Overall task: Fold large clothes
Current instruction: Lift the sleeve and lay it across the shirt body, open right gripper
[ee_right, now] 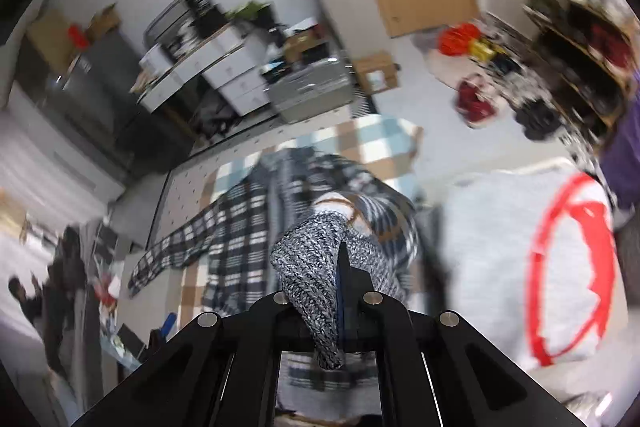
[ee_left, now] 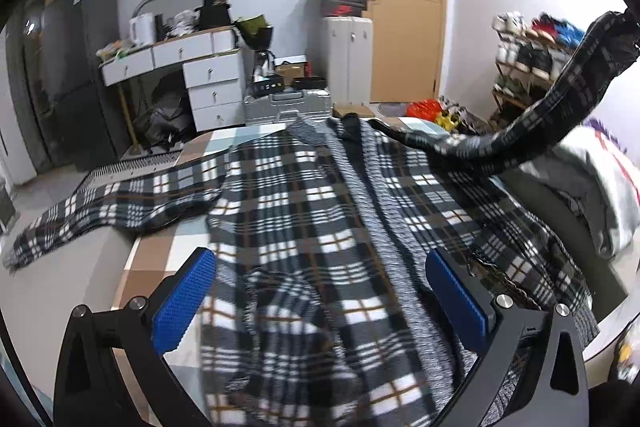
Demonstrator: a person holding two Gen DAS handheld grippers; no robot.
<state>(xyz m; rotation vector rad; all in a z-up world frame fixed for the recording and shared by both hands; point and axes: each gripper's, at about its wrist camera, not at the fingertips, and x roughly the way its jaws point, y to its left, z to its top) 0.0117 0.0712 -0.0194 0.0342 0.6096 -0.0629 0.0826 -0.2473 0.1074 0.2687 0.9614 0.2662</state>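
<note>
Right gripper (ee_right: 340, 291): jaws pinched on the grey knit cuff (ee_right: 316, 267) of the plaid jacket; cloth bunches over the fingers and hangs below them.
Left gripper (ee_left: 320, 303): blue pads (ee_left: 182, 301) spread wide, nothing between them; it hovers low over the jacket's hem end.
Plaid jacket (ee_left: 320, 211): lies front-up and open on a checked cloth (ee_left: 160, 247) covering the work surface, grey knit placket (ee_left: 372, 227) running down the middle.
Raised sleeve (ee_left: 560, 107): lifted off the surface, arching up to the far right of the left wrist view, where its end meets a dark shape at the frame edge.
Other sleeve (ee_left: 100, 203): flat, stretched out to the left, its end drooping past the table edge.
Beside it: a grey garment with red print (ee_right: 540, 259) heaped to the right.
Step, by my reading: first sleeve fold, the sleeve in the air and not yet laid across the body.
Next move calls for: carrying the cuff inward over the chest and setting it flat; the open gripper could pin the body so it does not drag.
Note: right wrist view is blurred.
</note>
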